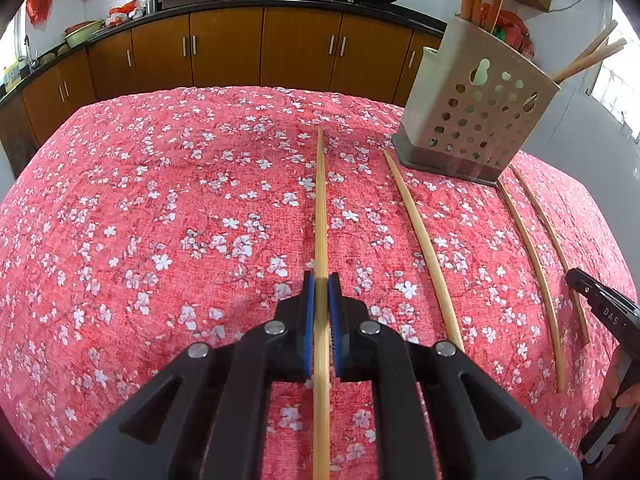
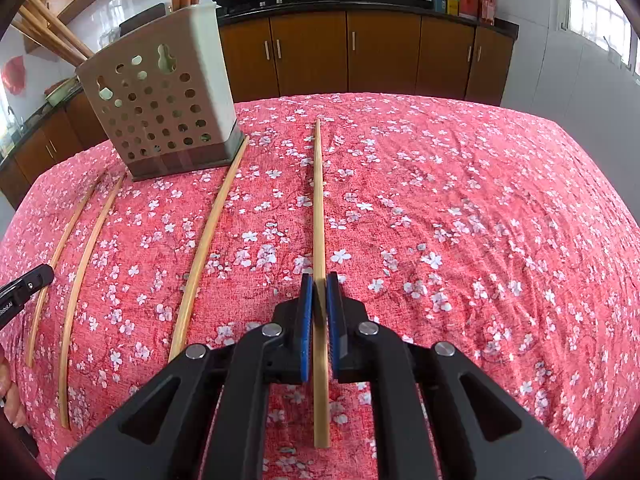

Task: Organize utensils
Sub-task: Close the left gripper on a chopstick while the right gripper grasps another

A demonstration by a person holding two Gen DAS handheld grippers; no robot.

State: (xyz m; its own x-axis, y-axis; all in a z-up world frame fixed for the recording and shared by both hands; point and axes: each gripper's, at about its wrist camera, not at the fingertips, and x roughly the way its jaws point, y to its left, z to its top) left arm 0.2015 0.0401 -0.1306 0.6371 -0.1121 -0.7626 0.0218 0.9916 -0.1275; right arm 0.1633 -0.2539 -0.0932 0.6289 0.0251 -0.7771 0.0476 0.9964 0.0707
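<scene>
The left hand-held gripper [image 1: 321, 284] is clamped on 1 chopstick [image 1: 320, 200], and the right hand-held gripper [image 2: 319, 286] is clamped on another chopstick [image 2: 318, 200]. Both chopsticks lie on the floral tabletop [image 1: 160, 220], near the perforated utensil holder [image 1: 472, 120]

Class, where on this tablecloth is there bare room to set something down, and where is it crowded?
Free: the tablecloth left of the leftmost chopstick, held by the left gripper, and right of the rightmost chopstick, held by the right gripper. Crowded: the strip between them, with two loose chopsticks and the utensil holder.
</scene>
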